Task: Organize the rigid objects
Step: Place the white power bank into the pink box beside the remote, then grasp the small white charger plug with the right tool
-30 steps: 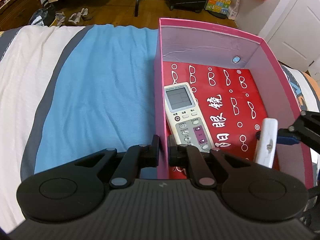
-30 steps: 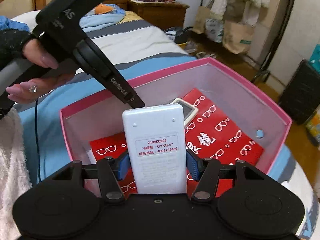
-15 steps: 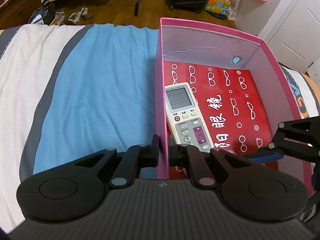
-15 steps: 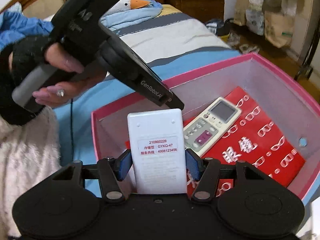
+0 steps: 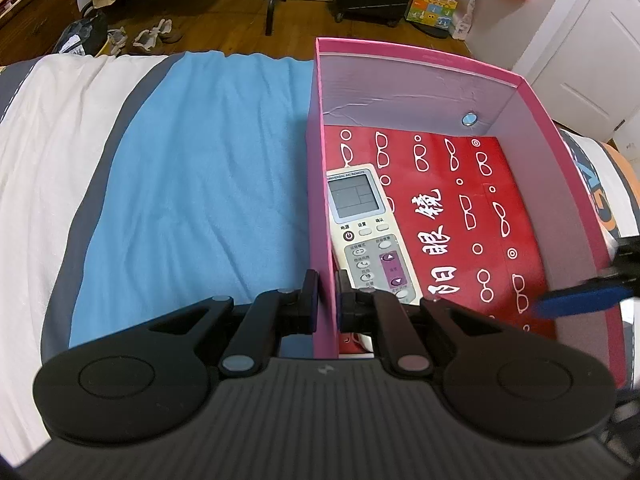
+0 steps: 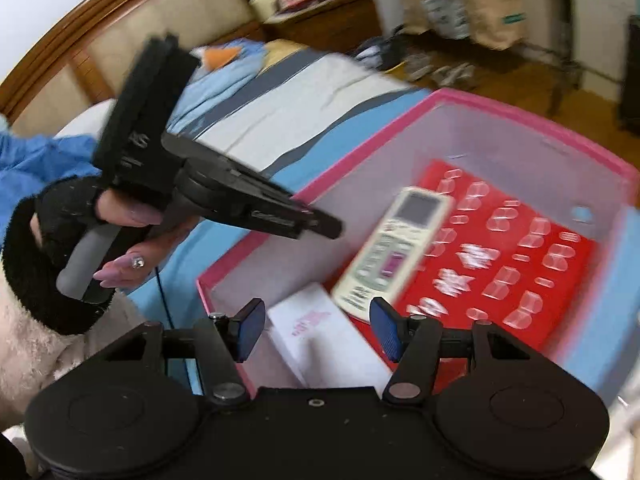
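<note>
White remote (image 6: 320,344) now free of right tongs (image 6: 316,330)

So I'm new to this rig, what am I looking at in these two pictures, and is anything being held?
No robot: a person holds a two-finger gripper in each hand, each carrying a fisheye camera looking along its fingers. In the left wrist view, the left gripper is shut on the near wall of a pink box standing on a striped bed cover. In the right wrist view, the right gripper is open and holds nothing; a white remote lies below it in the box. A beige remote lies on the box's red liner.
</note>
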